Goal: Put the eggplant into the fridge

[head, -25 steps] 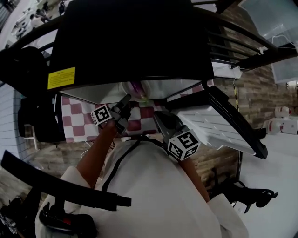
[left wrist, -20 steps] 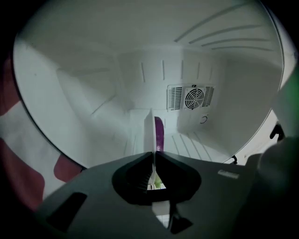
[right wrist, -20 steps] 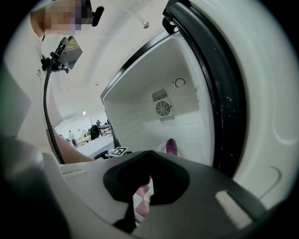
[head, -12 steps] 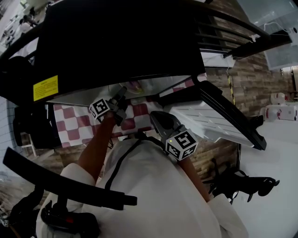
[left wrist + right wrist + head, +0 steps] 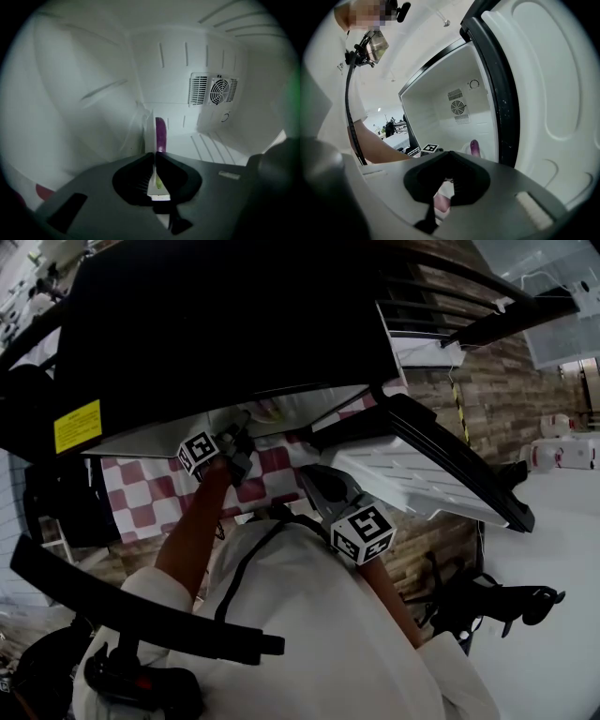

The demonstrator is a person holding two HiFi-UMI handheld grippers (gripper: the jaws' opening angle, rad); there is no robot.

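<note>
Inside the fridge, the eggplant juts from the left gripper.

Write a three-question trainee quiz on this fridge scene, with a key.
1. True or false: the fridge has its door open.
2. Which gripper holds the eggplant? A left; B right; C neither.
3. Fill in: on the fridge's back wall sits a round ___.

Key:
1. True.
2. A: the left gripper is shut on it, inside the fridge.
3. Fan.
</note>
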